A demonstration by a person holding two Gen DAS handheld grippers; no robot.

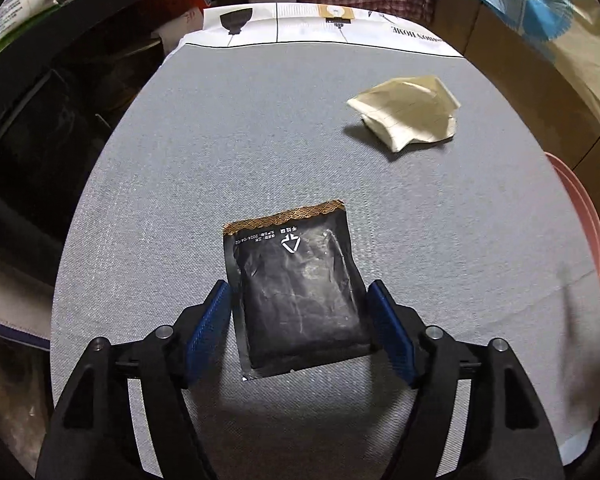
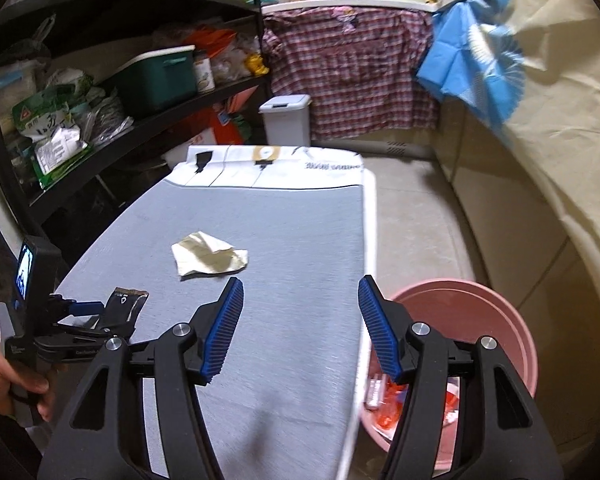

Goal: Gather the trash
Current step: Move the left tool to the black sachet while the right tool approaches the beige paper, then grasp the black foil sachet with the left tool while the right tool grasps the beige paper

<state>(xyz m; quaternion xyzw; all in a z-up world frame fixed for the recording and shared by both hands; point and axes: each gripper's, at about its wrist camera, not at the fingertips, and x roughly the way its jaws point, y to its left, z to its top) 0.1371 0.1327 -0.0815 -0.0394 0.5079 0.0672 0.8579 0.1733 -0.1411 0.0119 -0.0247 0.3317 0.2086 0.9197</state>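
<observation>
the trash left on the desk (image 1: pixel 148 208) is two pieces: a black pouch (image 1: pixel 296 292) with a gold top strip, and a crumpled cream paper (image 1: pixel 406 112). in the left wrist view the pouch lies flat on the grey cloth near the middle, and the paper sits at about 1 o'clock from it, well apart.

the left tool (image 1: pixel 299 320) points steeply down over the pouch. its jaws are spread, one blue pad (image 1: pixel 208 328) on each side of the pouch, right at its edges; whether the pads touch it i cannot tell, and they do not squeeze it. the pouch lies uncreased on the cloth.

in the right wrist view the right tool (image 2: pixel 300 320) is released, jaws wide and empty, above the desk's right edge. the paper (image 2: pixel 208 256) is at 11 o'clock from it, apart. the left tool (image 2: pixel 96 312) shows at 9 o'clock, held by a hand (image 2: pixel 4 376), with the pouch (image 2: pixel 124 308) under its tip.

a pink bucket (image 2: pixel 512 320) stands on the floor at 4 o'clock from the right tool, beside the desk, with red and white scraps inside. a small grey bin (image 2: pixel 286 120) stands past the desk's far end.
</observation>
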